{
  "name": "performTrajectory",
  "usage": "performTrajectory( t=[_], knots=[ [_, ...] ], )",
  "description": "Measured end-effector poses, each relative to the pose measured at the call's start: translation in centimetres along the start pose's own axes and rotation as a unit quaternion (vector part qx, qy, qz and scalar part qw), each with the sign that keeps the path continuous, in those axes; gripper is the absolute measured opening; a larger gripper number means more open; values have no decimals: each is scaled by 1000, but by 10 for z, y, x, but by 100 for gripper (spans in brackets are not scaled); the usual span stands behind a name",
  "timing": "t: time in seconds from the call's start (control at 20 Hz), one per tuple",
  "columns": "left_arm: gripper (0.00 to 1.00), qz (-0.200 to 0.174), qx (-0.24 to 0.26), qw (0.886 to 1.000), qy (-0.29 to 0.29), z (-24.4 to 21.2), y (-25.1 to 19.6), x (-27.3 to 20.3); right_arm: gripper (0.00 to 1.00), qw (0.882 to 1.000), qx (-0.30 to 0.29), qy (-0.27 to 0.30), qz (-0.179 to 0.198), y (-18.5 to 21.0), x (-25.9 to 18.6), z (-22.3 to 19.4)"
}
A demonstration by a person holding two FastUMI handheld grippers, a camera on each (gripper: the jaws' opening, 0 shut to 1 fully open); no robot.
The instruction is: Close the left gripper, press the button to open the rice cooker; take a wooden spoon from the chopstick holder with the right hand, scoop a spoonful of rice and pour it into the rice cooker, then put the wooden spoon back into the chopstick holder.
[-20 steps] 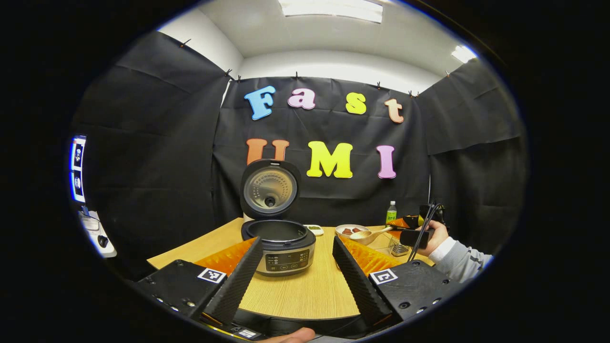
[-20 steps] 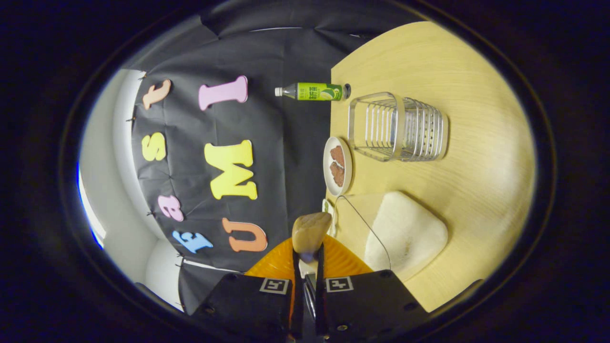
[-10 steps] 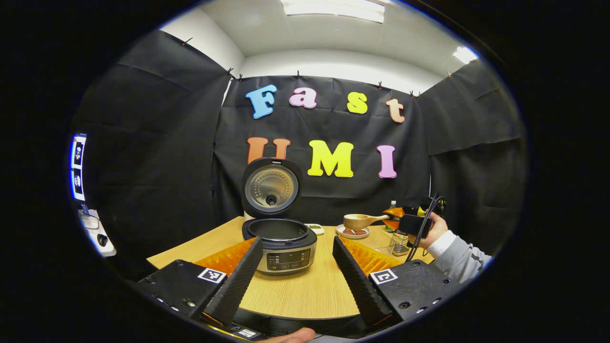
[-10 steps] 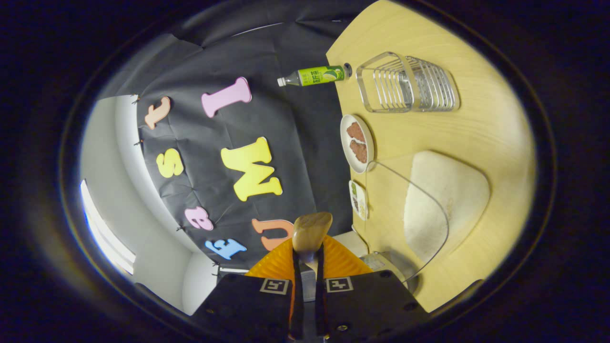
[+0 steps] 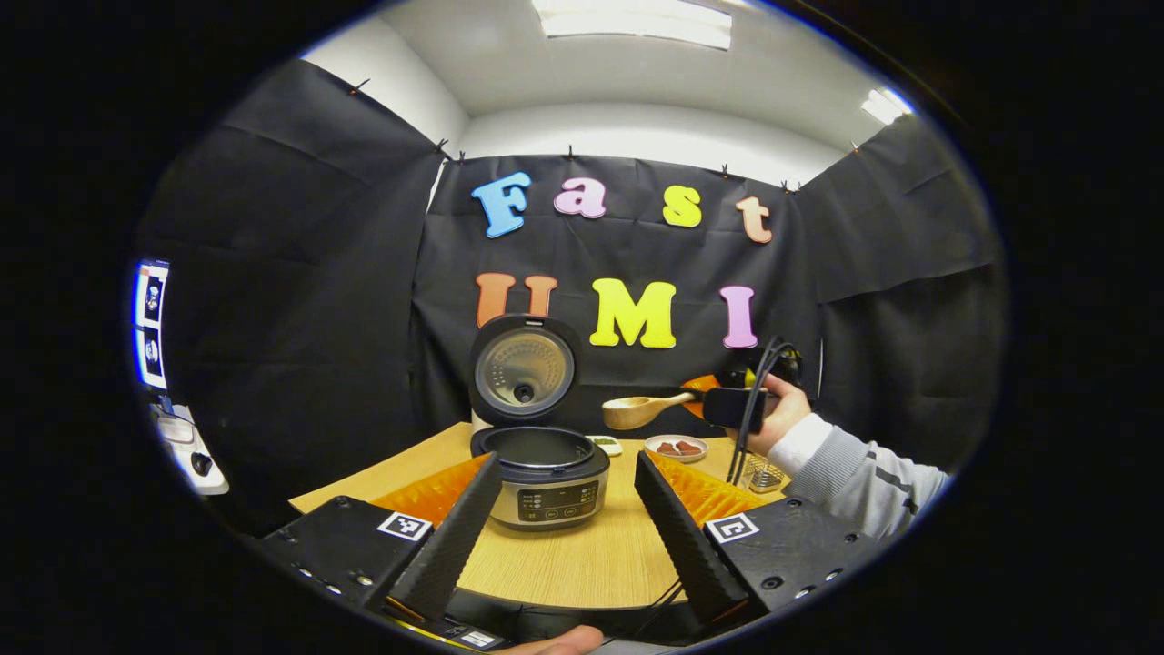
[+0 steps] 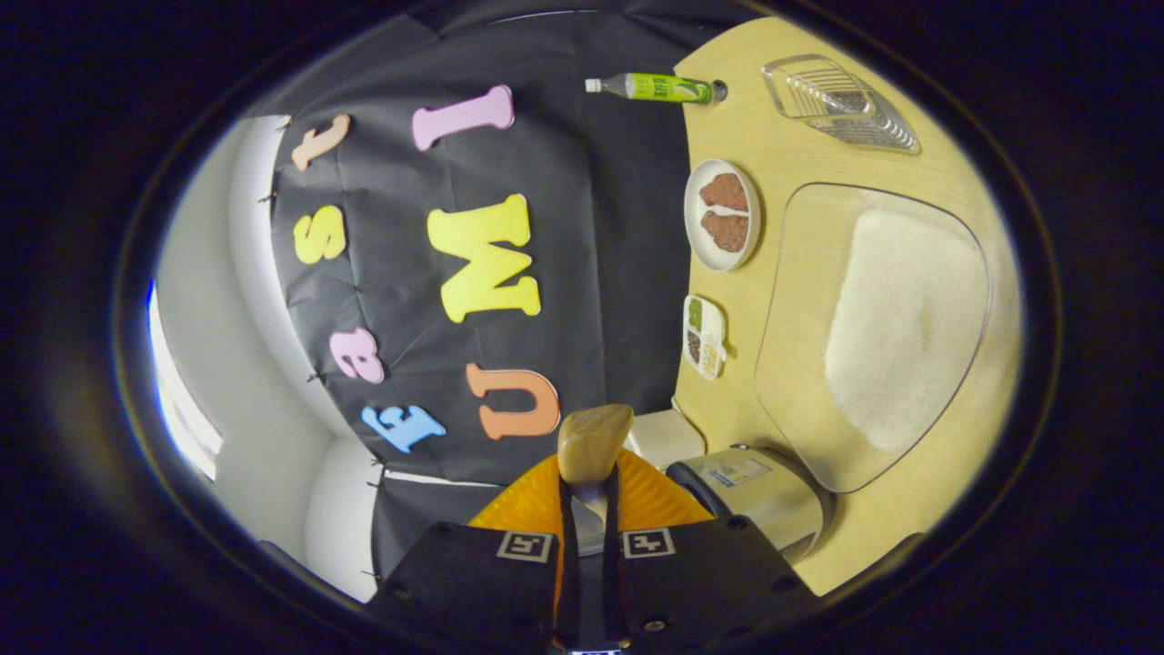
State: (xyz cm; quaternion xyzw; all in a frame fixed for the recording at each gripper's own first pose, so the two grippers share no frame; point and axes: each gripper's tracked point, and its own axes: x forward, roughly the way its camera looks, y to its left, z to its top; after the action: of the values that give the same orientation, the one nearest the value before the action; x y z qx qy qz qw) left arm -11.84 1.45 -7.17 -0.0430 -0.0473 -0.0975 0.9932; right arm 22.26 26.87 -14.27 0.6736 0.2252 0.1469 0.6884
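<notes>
Wooden spoon carried level toward the open rice cooker

The worktop (image 5: 582, 555) carries the rice cooker (image 5: 544, 473), lid up so the pot can take rice. The clear rice tray (image 6: 878, 327) lies beside it in the right gripper view, a white heap inside. The left gripper (image 5: 568, 523) waits low in front of the cooker, jaws spread, out of the way. The right gripper (image 5: 727, 405) has its jaws pinching the wooden spoon (image 5: 637, 411) by the handle, bowl held level, likely to keep rice in, just right of the pot. The chopstick holder (image 6: 841, 100) stands far off.
</notes>
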Motion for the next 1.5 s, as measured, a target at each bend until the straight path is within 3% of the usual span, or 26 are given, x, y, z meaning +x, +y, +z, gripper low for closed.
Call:
performTrajectory(
  t=[0.3, 0.6, 0.75, 1.2, 1.5],
  knots=[
    [94, 24, -21, 1000, -1, 2, 26, -7, 15, 998, -68, 3, -15, 36, 34, -28],
    [94, 42, -20, 999, 7, -4, 41, -8, 14, 981, -187, -18, -50, 44, 53, -50],
    [94, 43, -13, 999, 5, -2, 41, -10, 14, 965, -253, -26, -58, 51, 56, -59],
    [94, 48, -14, 999, 5, -3, 42, -8, 15, 947, -312, -25, -73, 43, 55, -63],
    [94, 47, -9, 999, 12, -3, 40, -10, 15, 928, -364, -14, -79, 36, 59, -73]
  ],
)
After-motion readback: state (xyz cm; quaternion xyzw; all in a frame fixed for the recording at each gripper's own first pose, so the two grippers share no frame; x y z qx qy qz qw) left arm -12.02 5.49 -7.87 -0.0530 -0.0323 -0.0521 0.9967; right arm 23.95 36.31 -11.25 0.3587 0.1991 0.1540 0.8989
